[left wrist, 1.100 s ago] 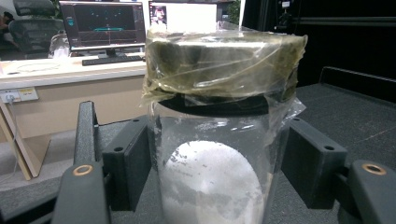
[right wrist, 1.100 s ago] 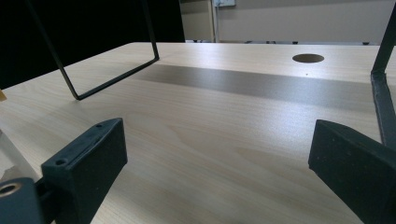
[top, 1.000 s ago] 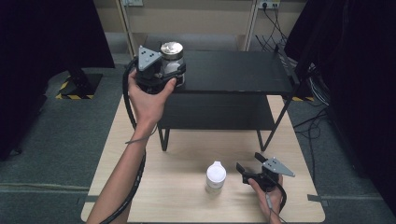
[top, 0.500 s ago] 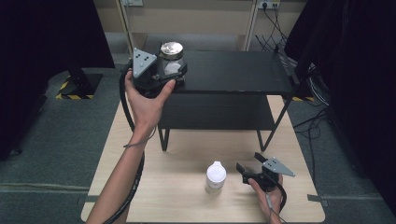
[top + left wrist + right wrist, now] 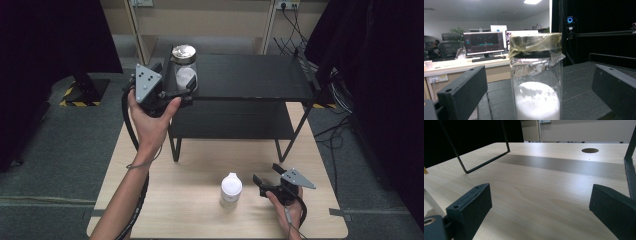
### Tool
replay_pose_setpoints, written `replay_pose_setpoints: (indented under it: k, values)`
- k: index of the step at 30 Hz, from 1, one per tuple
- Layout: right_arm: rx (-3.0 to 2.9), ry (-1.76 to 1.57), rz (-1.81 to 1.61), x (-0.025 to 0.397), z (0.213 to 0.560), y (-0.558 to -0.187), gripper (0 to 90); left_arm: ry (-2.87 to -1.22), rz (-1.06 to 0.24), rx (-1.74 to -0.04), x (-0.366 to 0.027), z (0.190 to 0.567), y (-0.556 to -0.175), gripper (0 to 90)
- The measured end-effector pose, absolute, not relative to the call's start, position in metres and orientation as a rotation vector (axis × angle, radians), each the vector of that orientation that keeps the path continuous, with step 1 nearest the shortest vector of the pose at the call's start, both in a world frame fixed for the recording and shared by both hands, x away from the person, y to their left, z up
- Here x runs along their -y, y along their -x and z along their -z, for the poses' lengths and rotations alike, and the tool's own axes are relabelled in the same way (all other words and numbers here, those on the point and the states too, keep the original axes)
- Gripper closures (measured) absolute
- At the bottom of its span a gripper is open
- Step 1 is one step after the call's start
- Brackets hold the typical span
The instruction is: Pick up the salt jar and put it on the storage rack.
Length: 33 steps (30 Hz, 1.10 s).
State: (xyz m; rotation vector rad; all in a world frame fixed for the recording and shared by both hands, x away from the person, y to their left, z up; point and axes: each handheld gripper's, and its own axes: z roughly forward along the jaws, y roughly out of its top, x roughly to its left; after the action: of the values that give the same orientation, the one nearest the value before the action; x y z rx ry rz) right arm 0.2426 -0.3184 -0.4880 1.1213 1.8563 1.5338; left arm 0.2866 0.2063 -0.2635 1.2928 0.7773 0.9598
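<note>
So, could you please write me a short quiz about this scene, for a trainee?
1. True or false: the left gripper is already shut on the glass jar.
2. Where does the white bottle stand?
A. on the black shelf
B. on the wooden table, beside the right gripper
C. on the floor
3. Fill in: the jar holds a ____ powder.

Key:
1. False. In the left gripper view the jaws stand open on either side of the jar, with gaps.
2. B. It stands on the wooden table, just left of the right gripper.
3. white
</note>
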Motion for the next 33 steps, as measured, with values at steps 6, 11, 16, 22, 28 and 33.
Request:
replay_pose_setpoints:
  k: [6, 11, 16, 22, 28, 33]
  values:
    - [-1.854, -1.117, -1.531, 0.318, 0.488, -0.242, 4.6, -1.262, -0.961, -0.737, -0.21, 0.28, -0.273, 0.0]
    - [-1.855, -1.119, -1.531, 0.318, 0.488, -0.242, 4.5, -1.266, -0.989, -0.702, -0.212, 0.292, -0.262, 0.0]
    - [-1.856, -1.12, -1.531, 0.317, 0.488, -0.242, 4.5, -1.275, -0.992, -0.687, -0.215, 0.305, -0.254, 0.0]
    - [-1.854, -1.118, -1.534, 0.317, 0.488, -0.242, 4.5, -1.279, -0.981, -0.692, -0.217, 0.318, -0.249, 0.0]
    - [-1.854, -1.118, -1.533, 0.317, 0.488, -0.242, 4.6, -1.279, -0.972, -0.696, -0.218, 0.327, -0.246, 0.0]
    - [-1.855, -1.118, -1.534, 0.317, 0.488, -0.243, 4.5, -1.29, -0.994, -0.68, -0.216, 0.334, -0.242, 0.0]
